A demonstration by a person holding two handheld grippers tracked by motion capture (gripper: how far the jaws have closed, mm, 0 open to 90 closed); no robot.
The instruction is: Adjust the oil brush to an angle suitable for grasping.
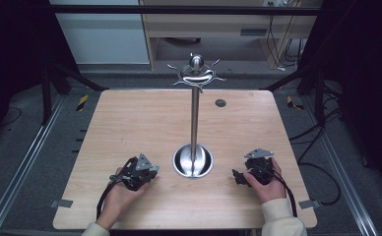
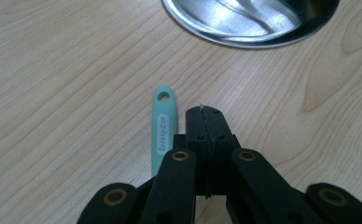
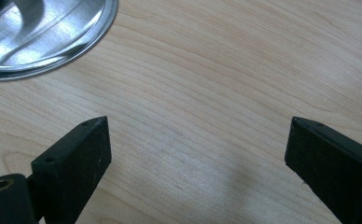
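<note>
- Closing beside the thing rather than on it looks like the main risk: in the left gripper view the left gripper (image 2: 206, 116) has its jaws pressed fully together with nothing visible between them, while the mint-green flat plastic handle with a hanging hole at its tip (image 2: 163, 125) lies on the counter just to their left, touching or almost touching the side of the jaws.
- Lifting from here would, in my judgement, bring the jaws up empty; the cause is a sideways offset from the handle.
- Nudging is a second hazard: shut jaws dragged across the pale wooden counter (image 1: 130, 128) could push the slim handle away or spin it.
- Knocking the tall steel stand with a round dished base and curled hooks at the top (image 1: 194, 118) is possible too, since its base sits just right of the left gripper (image 1: 139, 173) in the high view.
- Resting low near the near-left part of the counter, the left hand (image 1: 117, 196) points its gripper toward the stand's base, angled down at the wood.
- Sitting near the near-right, the right gripper (image 1: 250, 172) is held by the right hand (image 1: 268, 184), aimed left toward the base.
- Showing bare wood between them, the right gripper's (image 3: 195, 149) jaws stand wide apart and hold nothing.
</note>
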